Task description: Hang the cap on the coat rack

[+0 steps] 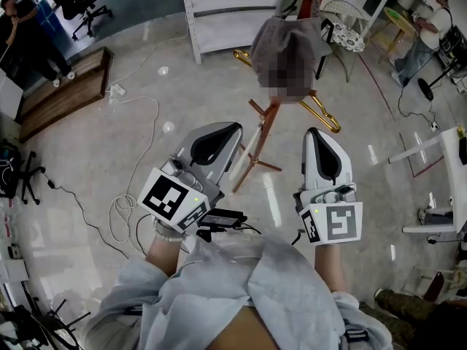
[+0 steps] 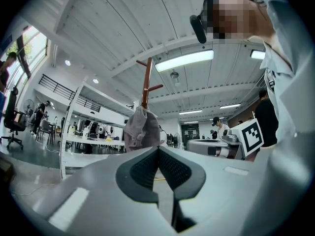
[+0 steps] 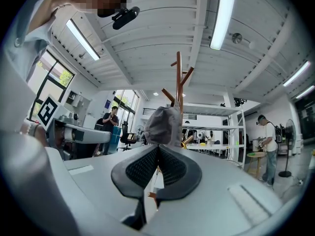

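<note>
The grey cap [image 1: 286, 44] hangs near the top of the wooden coat rack [image 1: 265, 128], which stands on the floor ahead of me. My left gripper [image 1: 221, 133] and right gripper [image 1: 316, 136] are held side by side close to my body, short of the rack and apart from the cap. Both are shut with nothing between the jaws. In the left gripper view the cap [image 2: 140, 130] shows just beyond the closed left gripper [image 2: 158, 149], under the rack's pegs [image 2: 146, 80]. The right gripper view shows the cap [image 3: 164, 125] on the pole [image 3: 178, 77] beyond the closed right gripper [image 3: 158, 147].
A gold hanger [image 1: 322, 113] hangs low on the rack. A white shelf unit [image 1: 228, 14] stands behind it. A cable [image 1: 124, 201] lies looped on the floor at left, near a wooden bench [image 1: 67, 92]. A white table [image 1: 436, 150] is at right; people stand farther off.
</note>
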Tool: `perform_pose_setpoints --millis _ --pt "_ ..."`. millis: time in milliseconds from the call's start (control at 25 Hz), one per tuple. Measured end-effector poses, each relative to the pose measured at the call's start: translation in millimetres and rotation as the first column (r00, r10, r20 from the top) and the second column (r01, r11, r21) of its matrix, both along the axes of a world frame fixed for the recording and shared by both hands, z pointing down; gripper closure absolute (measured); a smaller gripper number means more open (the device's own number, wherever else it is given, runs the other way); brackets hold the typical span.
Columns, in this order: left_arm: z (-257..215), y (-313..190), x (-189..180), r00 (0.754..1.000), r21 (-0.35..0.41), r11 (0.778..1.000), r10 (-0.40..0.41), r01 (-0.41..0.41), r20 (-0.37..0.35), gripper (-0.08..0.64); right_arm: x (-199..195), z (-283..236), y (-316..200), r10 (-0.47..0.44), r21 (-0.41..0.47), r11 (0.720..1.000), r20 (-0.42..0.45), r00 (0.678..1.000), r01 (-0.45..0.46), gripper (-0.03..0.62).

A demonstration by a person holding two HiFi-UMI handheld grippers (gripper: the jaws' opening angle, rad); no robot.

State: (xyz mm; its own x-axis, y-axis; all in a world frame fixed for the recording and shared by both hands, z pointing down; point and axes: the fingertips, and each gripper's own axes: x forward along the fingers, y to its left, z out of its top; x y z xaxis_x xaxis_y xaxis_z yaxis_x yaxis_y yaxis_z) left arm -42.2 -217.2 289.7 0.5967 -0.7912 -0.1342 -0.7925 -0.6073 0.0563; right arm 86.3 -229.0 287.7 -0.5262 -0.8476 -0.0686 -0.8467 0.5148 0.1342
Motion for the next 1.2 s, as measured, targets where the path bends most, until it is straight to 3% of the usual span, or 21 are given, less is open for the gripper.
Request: perform_pose_setpoints --millis 1200 --pt "2.2 2.3 3.3 1.0 -0.01 1.0 0.009 -0.009 -0.01 0.557 0.2 6.9 2.4 0.003 -0.021 1.0 -0.001 1.0 -0.003 0.584"
